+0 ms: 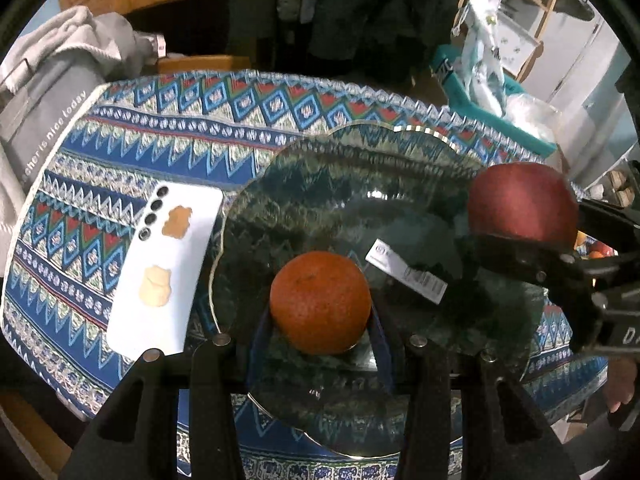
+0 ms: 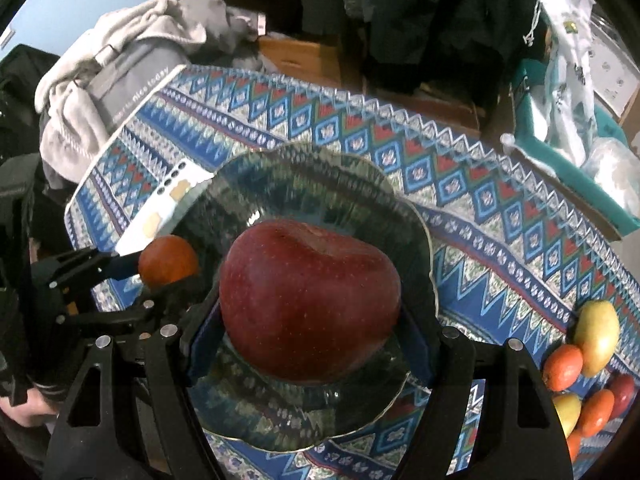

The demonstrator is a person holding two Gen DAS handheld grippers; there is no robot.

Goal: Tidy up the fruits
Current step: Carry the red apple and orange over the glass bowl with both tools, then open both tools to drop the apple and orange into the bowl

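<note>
Phone [image 1: 168,272]: white, lying back-up on the patterned cloth [image 1: 120,152] of the worktop, just left of the glass plate [image 1: 360,184]; two small stickers on its back.
Left hand-held gripper [image 1: 320,320]: closed on the orange [image 1: 319,302], one pad on each side of the fruit.
Orange: held over the near left part of the glass plate; contact with the plate cannot be told.
Glass plate: dark, see-through, wavy rim, centre of the worktop; a white barcode label [image 1: 408,272] shows on it.
Right hand-held gripper [image 2: 310,344]: closed on the red apple [image 2: 310,300], jaws set fairly wide around it.
Red apple: held over the right part of the plate.
Loose fruit [image 2: 588,364]: yellow, orange and red pieces grouped on the cloth at the near right, well apart from the plate.
</note>
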